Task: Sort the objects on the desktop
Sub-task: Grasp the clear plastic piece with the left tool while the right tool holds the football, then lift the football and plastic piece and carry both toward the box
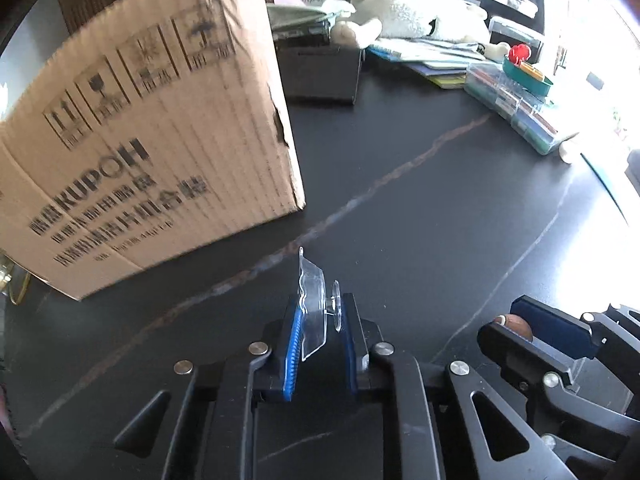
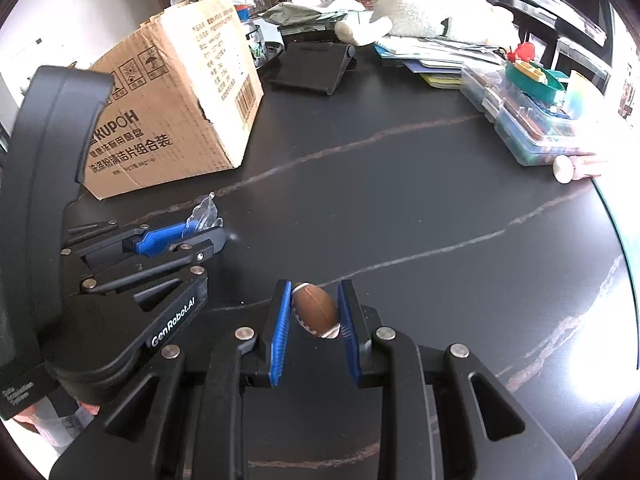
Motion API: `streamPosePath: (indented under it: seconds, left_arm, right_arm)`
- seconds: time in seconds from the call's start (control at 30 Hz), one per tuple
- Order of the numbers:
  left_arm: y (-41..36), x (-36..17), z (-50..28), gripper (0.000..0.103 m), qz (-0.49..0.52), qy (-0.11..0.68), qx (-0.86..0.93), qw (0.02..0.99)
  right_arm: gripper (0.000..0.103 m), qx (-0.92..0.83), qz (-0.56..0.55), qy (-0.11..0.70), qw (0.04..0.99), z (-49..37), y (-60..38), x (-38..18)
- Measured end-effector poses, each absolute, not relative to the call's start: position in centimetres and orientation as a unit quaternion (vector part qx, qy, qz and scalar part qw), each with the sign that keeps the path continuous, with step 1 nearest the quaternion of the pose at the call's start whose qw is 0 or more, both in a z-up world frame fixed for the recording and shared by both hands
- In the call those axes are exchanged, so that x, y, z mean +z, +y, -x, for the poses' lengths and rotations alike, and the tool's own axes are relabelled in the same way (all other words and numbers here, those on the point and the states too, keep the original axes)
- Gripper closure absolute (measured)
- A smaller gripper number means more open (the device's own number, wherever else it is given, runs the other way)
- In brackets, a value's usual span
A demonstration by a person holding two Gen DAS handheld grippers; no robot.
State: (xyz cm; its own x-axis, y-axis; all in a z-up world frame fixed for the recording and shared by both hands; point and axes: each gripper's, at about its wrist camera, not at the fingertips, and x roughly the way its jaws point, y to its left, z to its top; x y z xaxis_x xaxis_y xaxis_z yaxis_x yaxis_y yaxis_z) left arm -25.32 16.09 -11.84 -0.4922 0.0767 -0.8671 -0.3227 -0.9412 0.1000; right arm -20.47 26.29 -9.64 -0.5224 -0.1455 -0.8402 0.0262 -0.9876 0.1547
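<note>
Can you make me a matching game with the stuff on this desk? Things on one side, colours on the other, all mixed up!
Things:
1. little football
2. cardboard box
3. plush toy
4. suction-cup piece

Colours:
A. white
B. see-through
C. brown with white stripes
D. tan

Pairs: 1-C, 2-D, 3-A, 4-B

Both grippers angle steeply down over the dark table, side by side. The left gripper (image 1: pixel 320 320) is clamped on a clear suction cup (image 1: pixel 316 304); the right gripper (image 2: pixel 314 312) pinches a small toy football (image 2: pixel 315 310).
</note>
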Motion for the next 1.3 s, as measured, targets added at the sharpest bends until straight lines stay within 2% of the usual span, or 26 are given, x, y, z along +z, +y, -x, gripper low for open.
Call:
streamPosePath:
  seconds: [0.63,1.3]
  left_arm:
    - [13.6,-8.1,23.4,0.086,0.473,0.118,0.864,0.127]
    - [7.9,-0.3,18.9,0.086,0.411,0.079,0.9,0.122]
  right_arm:
    - [0.081,-0.885,-0.455,-0.069,0.076,19.7,24.9,-7.4]
    - [0.081,-0.909,-0.401,-0.039,0.105,18.6,19.6,-1.1]
